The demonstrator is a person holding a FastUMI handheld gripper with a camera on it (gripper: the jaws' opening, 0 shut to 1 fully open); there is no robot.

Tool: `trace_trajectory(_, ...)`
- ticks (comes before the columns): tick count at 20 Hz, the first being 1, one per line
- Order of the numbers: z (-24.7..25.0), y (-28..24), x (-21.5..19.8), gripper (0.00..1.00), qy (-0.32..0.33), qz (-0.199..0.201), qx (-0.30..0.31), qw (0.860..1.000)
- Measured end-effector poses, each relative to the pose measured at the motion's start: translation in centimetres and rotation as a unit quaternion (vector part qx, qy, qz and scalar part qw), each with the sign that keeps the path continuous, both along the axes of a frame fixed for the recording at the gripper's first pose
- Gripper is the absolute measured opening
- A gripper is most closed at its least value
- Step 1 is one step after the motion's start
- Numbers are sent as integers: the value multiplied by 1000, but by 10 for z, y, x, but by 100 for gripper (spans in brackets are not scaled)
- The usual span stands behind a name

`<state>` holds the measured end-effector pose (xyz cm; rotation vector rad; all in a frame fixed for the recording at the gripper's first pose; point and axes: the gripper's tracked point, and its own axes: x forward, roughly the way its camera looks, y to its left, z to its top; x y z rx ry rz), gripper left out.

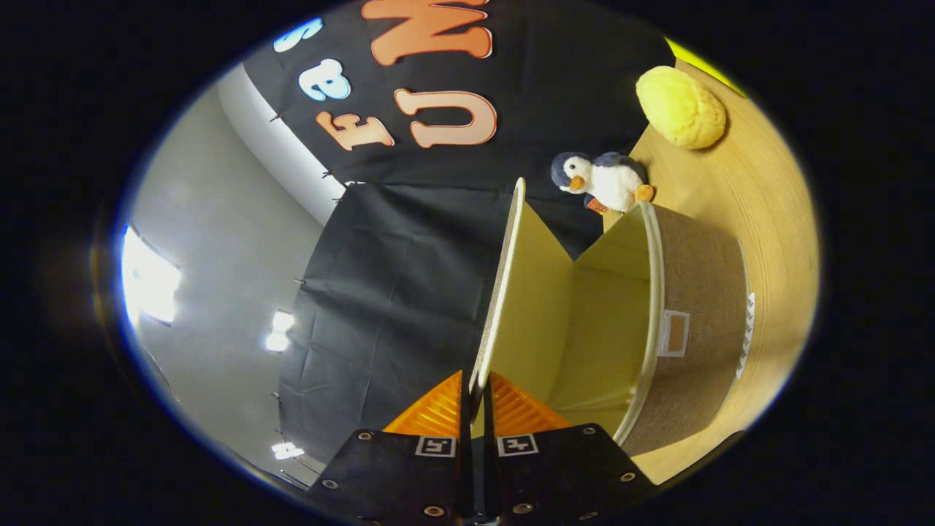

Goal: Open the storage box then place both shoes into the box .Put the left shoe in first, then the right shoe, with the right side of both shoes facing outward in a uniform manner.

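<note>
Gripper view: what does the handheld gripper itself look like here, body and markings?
The gripper has two black, flat-faced finger blocks fastened with round silver screws. Each block carries a small square black-and-white fiducial marker near its front edge. Ahead of the blocks, each finger narrows to a wedge-shaped ribbed pad. No cables visible.

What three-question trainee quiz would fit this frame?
1. True or false: the gripper is closed on the edge of the storage box's lid.
2. Which thing lies closest to the storage box? A) yellow plush ball B) penguin toy C) a shoe
3. Fill in: the box's inside holds ____ shoes so far.

Key:
1. True; the jaws pinch the raised lid's rim.
2. B; the penguin toy lies on the wooden table just beyond the box.
3. No; the part of the inside that can be seen is bare.
</note>
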<state>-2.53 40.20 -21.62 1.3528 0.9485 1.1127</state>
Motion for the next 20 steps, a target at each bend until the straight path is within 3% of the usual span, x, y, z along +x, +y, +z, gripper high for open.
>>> trace_trajectory(6, 43, 45, 2, 8, -62, 25, -39, 997)
trace_trajectory(12, 72, 111, 1, 9, -80, 48, -63, 994)
trace_trajectory(20, 58, 222, -21, 9, -65, 101, -134, 984)
